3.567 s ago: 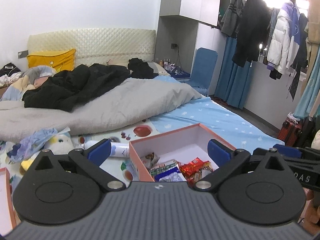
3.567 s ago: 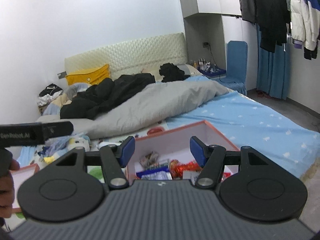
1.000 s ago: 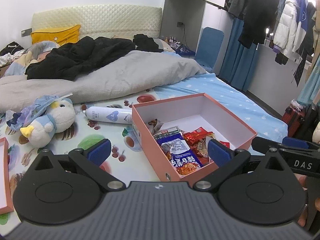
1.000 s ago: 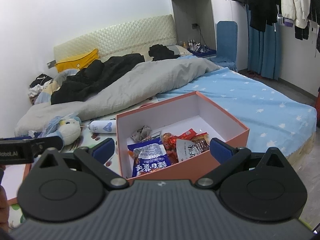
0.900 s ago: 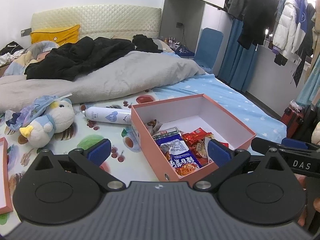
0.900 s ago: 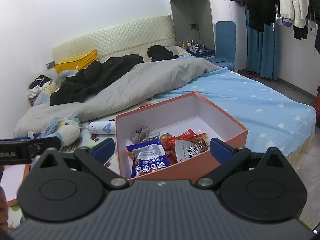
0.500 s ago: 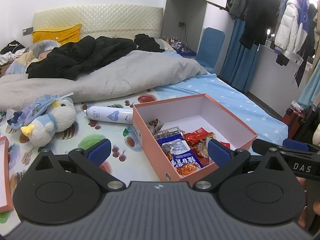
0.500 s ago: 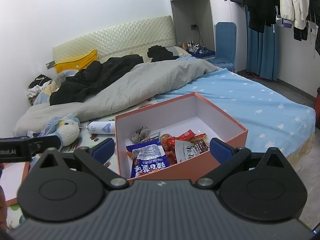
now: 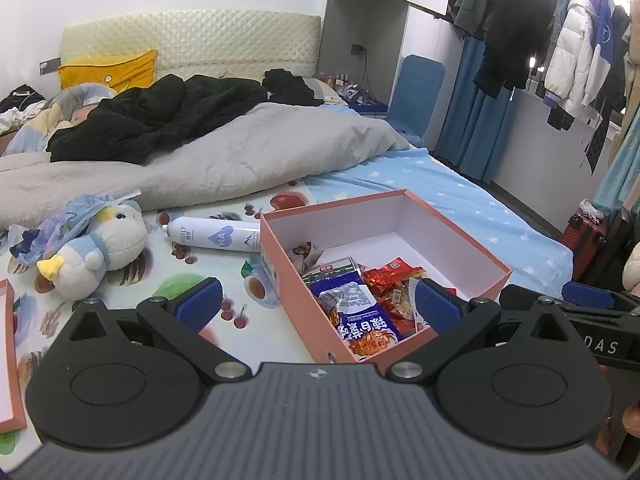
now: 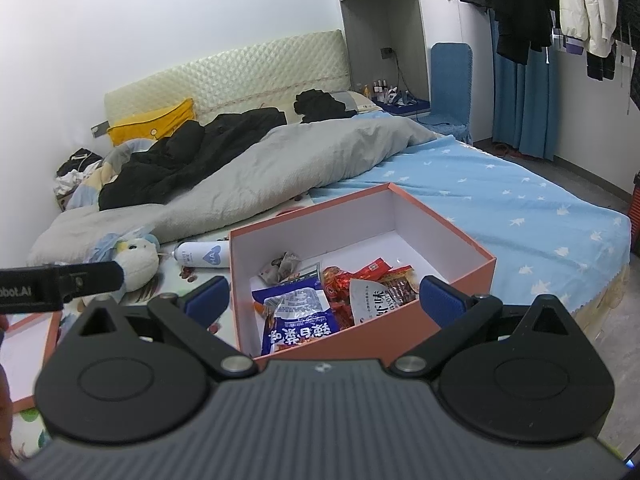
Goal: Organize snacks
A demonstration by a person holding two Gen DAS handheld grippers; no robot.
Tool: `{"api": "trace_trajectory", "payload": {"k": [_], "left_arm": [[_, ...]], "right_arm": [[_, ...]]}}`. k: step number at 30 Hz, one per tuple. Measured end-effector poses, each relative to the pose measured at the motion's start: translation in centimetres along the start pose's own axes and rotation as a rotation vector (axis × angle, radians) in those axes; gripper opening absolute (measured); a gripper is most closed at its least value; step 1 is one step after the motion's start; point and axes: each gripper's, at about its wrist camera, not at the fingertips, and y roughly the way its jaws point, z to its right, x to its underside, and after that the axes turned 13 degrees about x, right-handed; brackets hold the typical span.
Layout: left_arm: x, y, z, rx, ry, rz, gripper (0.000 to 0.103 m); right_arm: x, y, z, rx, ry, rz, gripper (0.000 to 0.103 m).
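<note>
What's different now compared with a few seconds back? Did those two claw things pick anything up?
Both grippers rose and tipped down, so the pink box and its snack packets show fully. The right gripper opened wider. Nothing was grasped or released; the left gripper stayed open. Box, spray bottle and plush toy stayed put.

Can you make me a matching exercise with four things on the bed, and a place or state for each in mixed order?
Things:
1. blue packet
2. white bottle
3. plush toy
4. left gripper

Places or states:
A. lying on its side just outside the box, on its left
B. open, holding nothing
C. inside the box, near its front wall
D. on the fruit-print sheet, left of the bottle

Pairs: 1-C, 2-A, 3-D, 4-B
</note>
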Motion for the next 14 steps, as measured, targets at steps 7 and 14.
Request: {"api": "trace_trajectory", "payload": {"k": [7,14], "left_arm": [[-0.17,0.13,0.18,0.005,0.0,0.0,0.103],[-0.2,0.24,0.29,0.007,0.002,0.007,0.103]], "right_arm": [[-0.14,0.05,0.13,0.002,0.007,-0.001,0.103],[-0.19,-0.06,0.07,0.003,0.003,0.004,0.103]]}}
